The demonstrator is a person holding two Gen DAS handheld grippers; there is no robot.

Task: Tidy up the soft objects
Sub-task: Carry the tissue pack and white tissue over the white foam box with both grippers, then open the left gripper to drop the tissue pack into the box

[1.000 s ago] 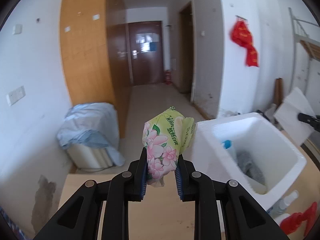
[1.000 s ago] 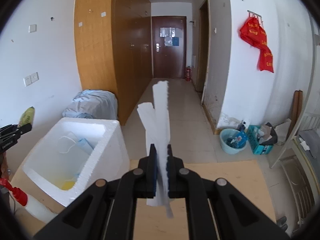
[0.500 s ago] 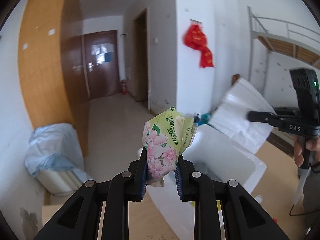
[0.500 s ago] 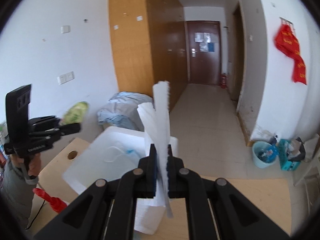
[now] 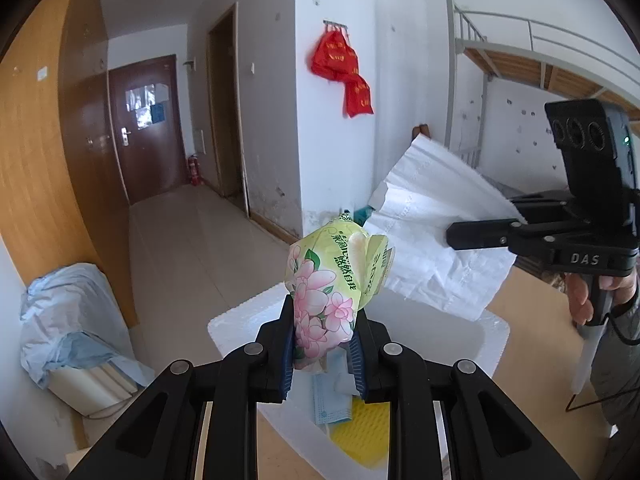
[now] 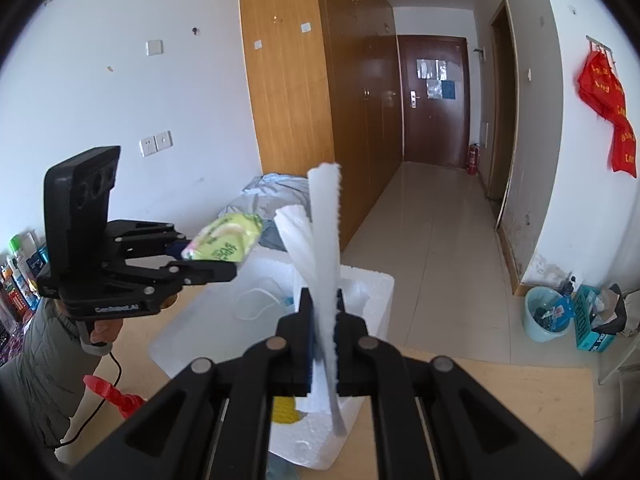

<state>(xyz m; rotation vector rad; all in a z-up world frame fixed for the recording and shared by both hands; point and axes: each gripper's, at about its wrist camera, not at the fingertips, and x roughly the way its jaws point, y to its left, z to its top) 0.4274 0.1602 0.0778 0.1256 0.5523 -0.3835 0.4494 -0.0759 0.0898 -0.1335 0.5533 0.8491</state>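
My left gripper (image 5: pixel 322 344) is shut on a green tissue pack (image 5: pixel 328 280) printed with pink flowers. It hangs over the white foam box (image 5: pixel 236 316), where a blue face mask (image 5: pixel 332 400) and a yellow item (image 5: pixel 368 428) lie. My right gripper (image 6: pixel 324 332) is shut on a white paper tissue sheet (image 6: pixel 326 240) that stands upright between the pads, above the foam box (image 6: pixel 372 292). In the left wrist view the right gripper (image 5: pixel 454 236) holds the tissue sheet (image 5: pixel 432 248) at the right. In the right wrist view the left gripper (image 6: pixel 208 256) carries the pack (image 6: pixel 224 240) at the left.
The box sits on a wooden table (image 6: pixel 500 392). A red spray bottle (image 6: pixel 116 394) lies at the table's left beside a cable. A covered bundle (image 5: pixel 68 320) stands against the wall, and a blue bucket (image 6: pixel 544 316) and boxes sit on the floor at right. A person's hand (image 5: pixel 580 296) grips the right handle.
Both grippers have swung toward each other and now meet over the foam box. Each now shows in the other's view. Both grips are unchanged.
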